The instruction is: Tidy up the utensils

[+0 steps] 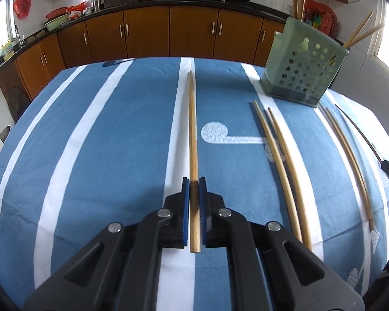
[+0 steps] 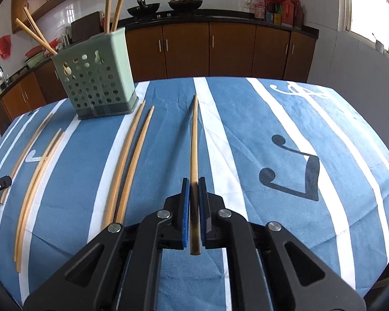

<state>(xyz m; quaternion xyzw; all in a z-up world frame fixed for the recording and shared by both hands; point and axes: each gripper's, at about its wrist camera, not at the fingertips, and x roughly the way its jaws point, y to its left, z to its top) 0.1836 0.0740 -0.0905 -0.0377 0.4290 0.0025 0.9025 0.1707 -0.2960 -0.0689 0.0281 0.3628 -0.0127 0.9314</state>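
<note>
Between the blue pads of the left claw (image 1: 194, 181) sits a pair of chopsticks (image 1: 192, 119), clamped near the thick ends, the tips running forward over the striped cloth (image 1: 132, 134) of the counter. The right claw (image 2: 194, 181) is likewise clamped on its own chopsticks (image 2: 194, 140), which look tilted up off the cloth at the near end, though whether the far tips touch it cannot be told. Both grips look like the pick-up step: each hand has a pair and the move to the holder (image 1: 302, 70) seems not yet begun. Next, each pair should be lifted clear, swung upright with the tips down, and lowered into the open top of the holder, past the chopsticks already leaning in it; a pair gripped so near its end may swing or splay, so a steady wrist is wanted. More pairs lie loose on the cloth between the two claws: one pair (image 1: 280, 155) just in front of the holder and another (image 1: 350, 160) further right in the left view. The left view shows a white note printed on the cloth (image 1: 217, 133); the right view shows instead a dark note (image 2: 295, 171) and, at its left edge, the tip of the other claw.
</note>
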